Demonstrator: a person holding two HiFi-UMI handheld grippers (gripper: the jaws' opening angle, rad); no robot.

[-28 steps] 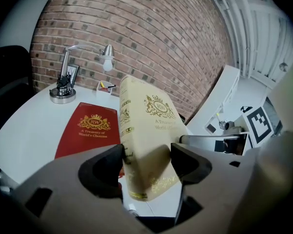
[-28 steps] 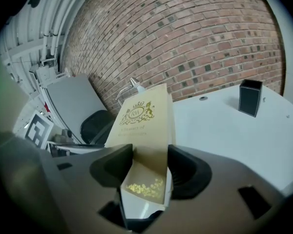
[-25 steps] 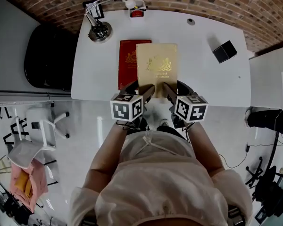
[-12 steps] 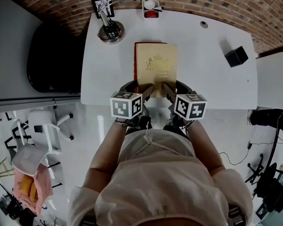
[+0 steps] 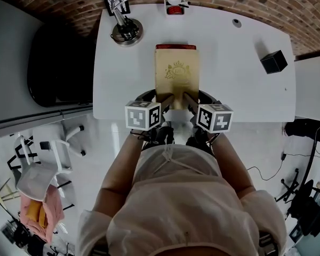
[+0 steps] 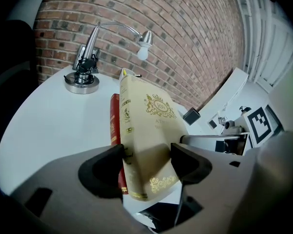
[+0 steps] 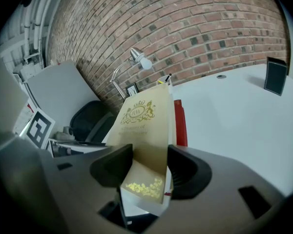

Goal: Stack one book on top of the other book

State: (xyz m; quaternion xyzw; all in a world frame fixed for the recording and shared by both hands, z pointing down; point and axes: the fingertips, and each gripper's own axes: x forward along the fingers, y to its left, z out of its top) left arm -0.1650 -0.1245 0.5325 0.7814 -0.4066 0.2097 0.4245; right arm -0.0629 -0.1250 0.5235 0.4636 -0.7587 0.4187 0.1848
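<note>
My left gripper (image 6: 146, 162) is clamped on the near end of the cream book (image 6: 147, 118), its jaws spread wide to take the full thickness. My right gripper (image 7: 151, 167) grips the same end the same way, with the gold-stamped cover between its pads. Neither holds anything else.

In the head view the cream book sits at centre frame, over the red book (image 5: 175, 47) on the white table (image 5: 234, 84). Only a thin red strip shows at its far edge. A lamp (image 5: 127, 30) stands at upper left and a black box (image 5: 273, 62) at right, both well apart from the books.

To finish well, I judge that both grippers should lower together so the book comes down level, with its edges square over the red one. I would open the jaws only once its weight rests there, then draw them back toward me — the under jaws may otherwise drag it askew.

Only the head view shows how the two books line up. It hides my under jaws. The gripper views show those, plus the red cover beside the cream one. No view tells me whether the books already touch.
</note>
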